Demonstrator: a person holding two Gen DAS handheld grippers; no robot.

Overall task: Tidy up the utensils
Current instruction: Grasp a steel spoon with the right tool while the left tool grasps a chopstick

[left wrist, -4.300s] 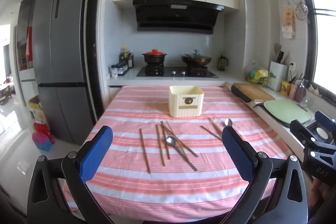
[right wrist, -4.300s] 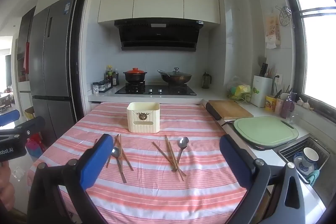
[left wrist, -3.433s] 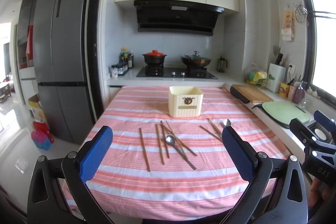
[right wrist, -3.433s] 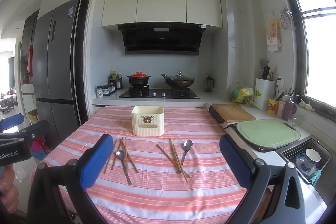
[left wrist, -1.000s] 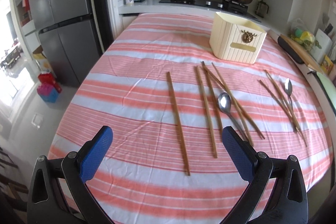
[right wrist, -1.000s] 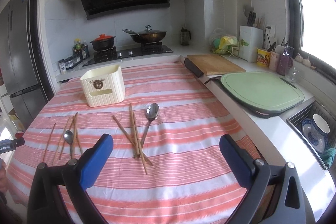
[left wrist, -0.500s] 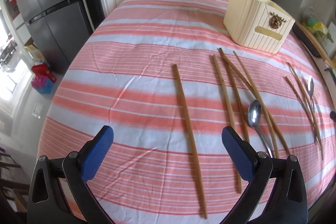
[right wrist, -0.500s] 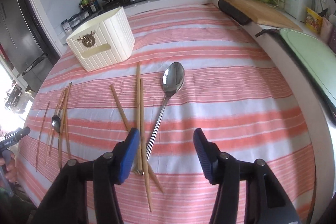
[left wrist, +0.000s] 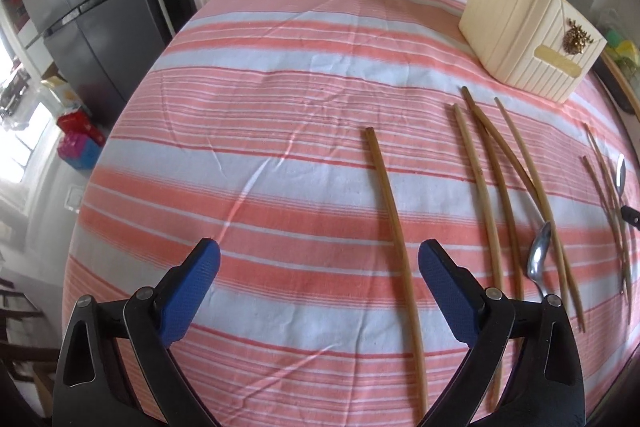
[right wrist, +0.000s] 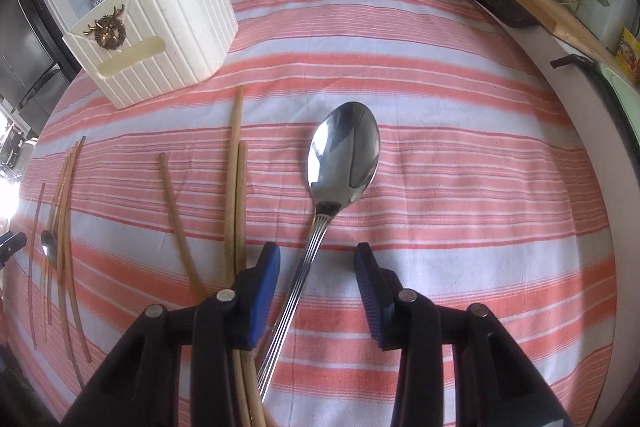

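Your right claw (right wrist: 317,269), half open, straddles a shiny ribbed-handled steel spoon (right wrist: 335,183) beside three slim wooden chopsticks (right wrist: 232,187) on the striped cloth table (right wrist: 460,167), while your left claw (left wrist: 319,277) gapes wide and empty beside one chopstick (left wrist: 394,227), near the ridged cream plastic utensil holder (left wrist: 524,39).

Count on the striped surface (left wrist: 280,107):
- Chopsticks: 8 total. Five in one cluster (left wrist: 486,187), three in the other (right wrist: 236,187).
- Spoons: 2. One by the trio (right wrist: 344,151); one in the five-stick cluster (left wrist: 538,261).
- Cream holder: 1, at 11 o'clock (right wrist: 160,31).
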